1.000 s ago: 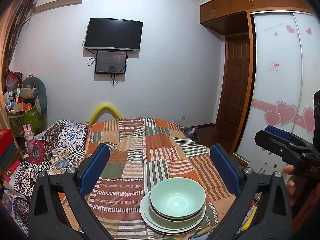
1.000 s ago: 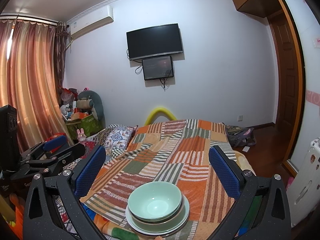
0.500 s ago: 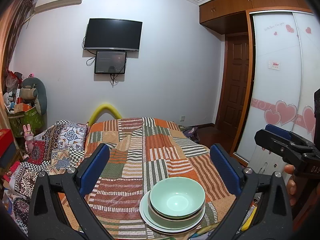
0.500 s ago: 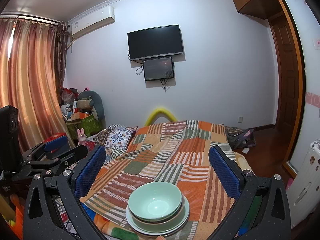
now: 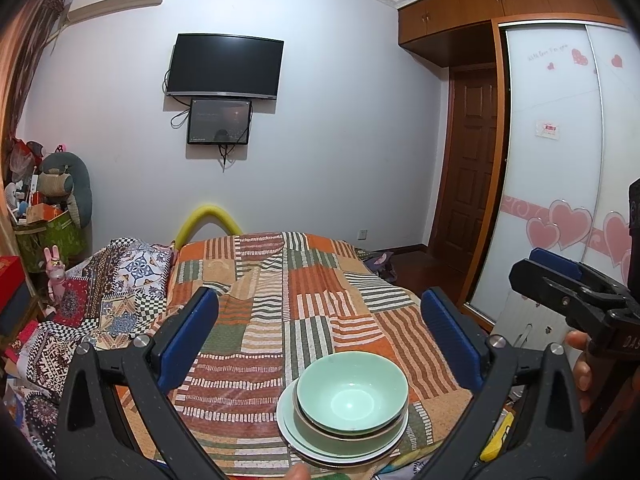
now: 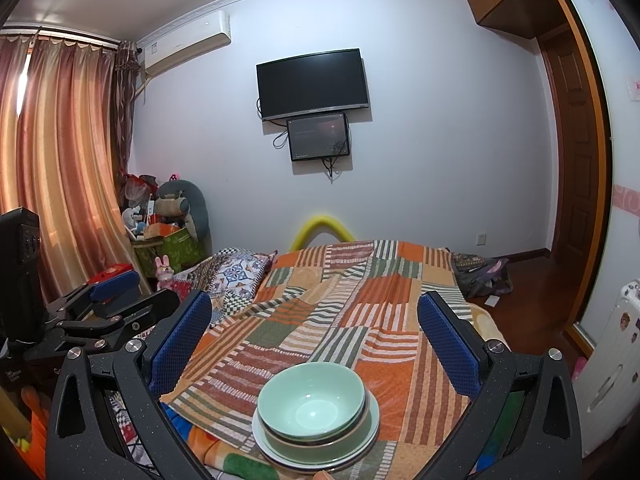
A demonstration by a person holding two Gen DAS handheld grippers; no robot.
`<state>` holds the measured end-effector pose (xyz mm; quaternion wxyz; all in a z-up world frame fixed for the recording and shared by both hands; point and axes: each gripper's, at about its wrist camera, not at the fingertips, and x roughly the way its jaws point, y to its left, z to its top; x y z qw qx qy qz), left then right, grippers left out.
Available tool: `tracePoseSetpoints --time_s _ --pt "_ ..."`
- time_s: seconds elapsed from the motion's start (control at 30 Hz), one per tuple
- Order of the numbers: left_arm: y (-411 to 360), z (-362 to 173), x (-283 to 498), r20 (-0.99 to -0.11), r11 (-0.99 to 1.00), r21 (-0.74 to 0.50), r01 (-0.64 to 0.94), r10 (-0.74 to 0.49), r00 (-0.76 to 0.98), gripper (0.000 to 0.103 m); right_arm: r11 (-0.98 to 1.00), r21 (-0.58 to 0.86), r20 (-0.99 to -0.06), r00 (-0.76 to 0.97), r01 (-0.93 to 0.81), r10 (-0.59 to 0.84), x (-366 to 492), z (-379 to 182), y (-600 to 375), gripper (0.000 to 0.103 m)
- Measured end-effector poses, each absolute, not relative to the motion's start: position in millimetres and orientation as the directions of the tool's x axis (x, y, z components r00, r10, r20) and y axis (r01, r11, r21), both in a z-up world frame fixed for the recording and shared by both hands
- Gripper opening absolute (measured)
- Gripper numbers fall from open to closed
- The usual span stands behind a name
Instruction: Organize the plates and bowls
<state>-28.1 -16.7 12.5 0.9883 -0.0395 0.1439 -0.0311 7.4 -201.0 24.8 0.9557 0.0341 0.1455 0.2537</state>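
Note:
A stack of crockery rests on the near edge of the bed: a pale green bowl point(image 5: 352, 394) point(image 6: 311, 400) nested in another bowl, on a green plate point(image 5: 304, 436) point(image 6: 372, 424) over a white plate. My left gripper point(image 5: 320, 340) is open, held above and behind the stack with nothing between its blue pads point(image 5: 188, 336). My right gripper point(image 6: 314, 338) is open too, its pads point(image 6: 444, 340) spread wide over the stack. Each gripper shows at the side of the other's view: the right gripper point(image 5: 576, 296) and the left gripper point(image 6: 108, 312).
The striped patchwork blanket point(image 5: 288, 292) covers the bed, with patterned bedding point(image 5: 120, 280) at its left. A television point(image 5: 226, 66) hangs on the far wall. Toys and boxes point(image 6: 168, 232) pile by the curtain. A wardrobe point(image 5: 560, 184) and a door point(image 5: 468, 168) stand right.
Hardly anything has changed. Both grippers stay open above the stack, with only a slight drift of the views.

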Motion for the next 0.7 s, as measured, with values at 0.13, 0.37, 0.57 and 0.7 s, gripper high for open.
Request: tracePoseSetpoints --time_s 0.13,0.37,0.57,0.7 --pt "-14.5 12.8 -28.7 -0.283 0.994 -0.093 0.054 -0.079 0.956 0.103 0.869 0.141 -0.261 0.829 -0.474 0.495 7.5 24.3 -200.7 0.103" --pt "-14.1 13.0 -28.5 -0.283 0.994 -0.097 0.056 -0.082 0.955 0.103 0.869 0.14 -0.266 0.827 -0.475 0.495 10.1 23.0 -201.7 0.103" --pt "-13.4 13.6 -28.9 -0.28 0.993 -0.103 0.059 -0.086 0.956 0.103 0.868 0.139 -0.272 0.824 -0.477 0.496 11.7 20.2 -202.6 0.103" --pt "-12.6 12.6 -28.4 -0.283 0.993 -0.104 0.058 -0.086 0.955 0.103 0.866 0.134 -0.272 0.822 -0.482 0.5 12.3 20.4 -202.6 0.103"
